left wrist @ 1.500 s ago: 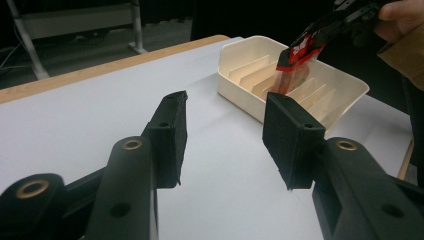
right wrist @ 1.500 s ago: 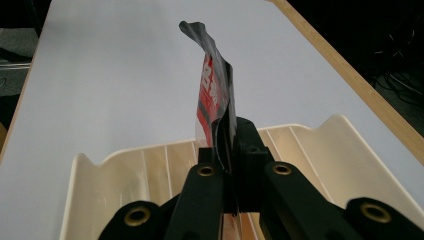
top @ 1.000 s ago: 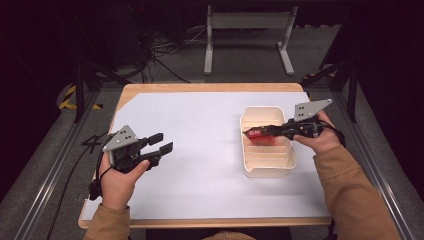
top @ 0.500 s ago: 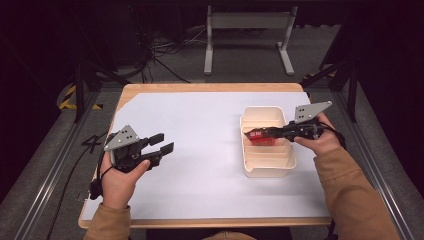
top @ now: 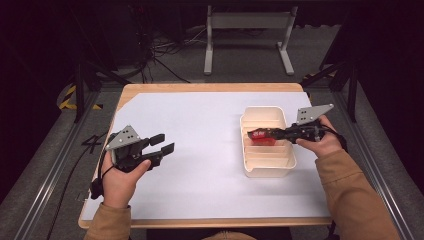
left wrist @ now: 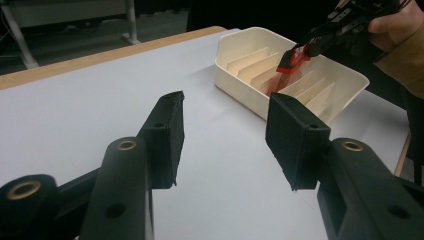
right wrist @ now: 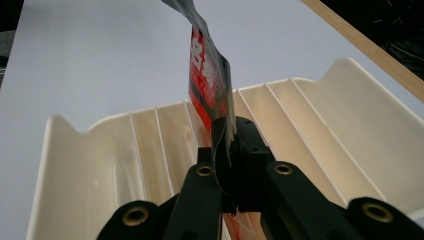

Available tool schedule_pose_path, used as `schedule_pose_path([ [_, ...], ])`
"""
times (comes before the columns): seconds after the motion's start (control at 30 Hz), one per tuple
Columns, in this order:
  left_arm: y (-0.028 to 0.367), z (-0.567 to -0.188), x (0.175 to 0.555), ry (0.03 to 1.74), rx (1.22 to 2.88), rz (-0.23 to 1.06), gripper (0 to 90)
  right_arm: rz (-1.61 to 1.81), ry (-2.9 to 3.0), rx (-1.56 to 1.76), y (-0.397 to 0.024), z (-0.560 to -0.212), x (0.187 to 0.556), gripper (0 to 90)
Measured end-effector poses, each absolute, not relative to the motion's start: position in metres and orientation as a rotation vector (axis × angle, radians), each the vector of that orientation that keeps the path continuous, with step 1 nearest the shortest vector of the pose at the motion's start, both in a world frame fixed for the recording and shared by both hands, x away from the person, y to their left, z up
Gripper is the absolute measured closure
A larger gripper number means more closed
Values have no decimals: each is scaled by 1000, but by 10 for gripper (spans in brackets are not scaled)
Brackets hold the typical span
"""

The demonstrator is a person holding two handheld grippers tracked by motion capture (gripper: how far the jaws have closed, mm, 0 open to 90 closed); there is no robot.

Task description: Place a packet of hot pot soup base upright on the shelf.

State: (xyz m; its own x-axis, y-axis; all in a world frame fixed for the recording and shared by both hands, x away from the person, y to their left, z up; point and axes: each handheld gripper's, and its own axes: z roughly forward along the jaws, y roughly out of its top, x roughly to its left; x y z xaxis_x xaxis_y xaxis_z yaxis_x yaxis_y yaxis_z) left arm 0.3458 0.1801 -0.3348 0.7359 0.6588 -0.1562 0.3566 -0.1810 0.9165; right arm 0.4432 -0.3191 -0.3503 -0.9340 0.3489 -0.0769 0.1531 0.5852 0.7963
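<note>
1. Two earlier high-view frames match this one: nothing has shifted, so the red packet (top: 261, 136) isn't released yet.
2. Right gripper (top: 253, 134) is clamped on the packet, hanging over the divided tray (top: 269, 170), roughly above a middle slot.
3. Left gripper (top: 163, 144) sits half-open and empty, well left of the tray.
4. Right gripper view shows the packet (right wrist: 210, 80) on edge, in line with the dividers; left gripper view shows it tilted (left wrist: 294, 58).

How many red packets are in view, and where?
1. The red packet is pinched in the right gripper above the cream divided tray. Others may be hidden behind the tray's dividers.
</note>
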Motion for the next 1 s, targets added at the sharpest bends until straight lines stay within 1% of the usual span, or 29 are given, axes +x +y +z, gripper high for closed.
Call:
schedule_pose_path([
  [0.17,181,-335,346,800,1796,331,501,1264,2588,412,-318,-350,443,878],
  [0.27,181,-335,347,803,1797,331,488,1268,2590,419,-318,-350,443,845],
  [0.3,181,-336,347,806,1795,333,478,1273,2590,428,-318,-350,442,816],
  [0.43,182,-337,347,831,1788,334,407,1308,2583,468,-317,-349,441,654],
  [0.47,182,-337,347,831,1788,334,387,1308,2583,468,-317,-349,441,654],
  [0.5,183,-338,348,834,1791,343,371,1318,2568,470,-317,-349,440,592],
  [0.77,186,-340,349,839,1797,360,321,1397,2477,509,-320,-338,434,407],
  [0.87,187,-341,350,840,1798,364,307,1397,2443,514,-324,-332,431,367],
  [1.0,188,-342,351,838,1805,369,291,1407,2394,521,-329,-324,426,344],
])
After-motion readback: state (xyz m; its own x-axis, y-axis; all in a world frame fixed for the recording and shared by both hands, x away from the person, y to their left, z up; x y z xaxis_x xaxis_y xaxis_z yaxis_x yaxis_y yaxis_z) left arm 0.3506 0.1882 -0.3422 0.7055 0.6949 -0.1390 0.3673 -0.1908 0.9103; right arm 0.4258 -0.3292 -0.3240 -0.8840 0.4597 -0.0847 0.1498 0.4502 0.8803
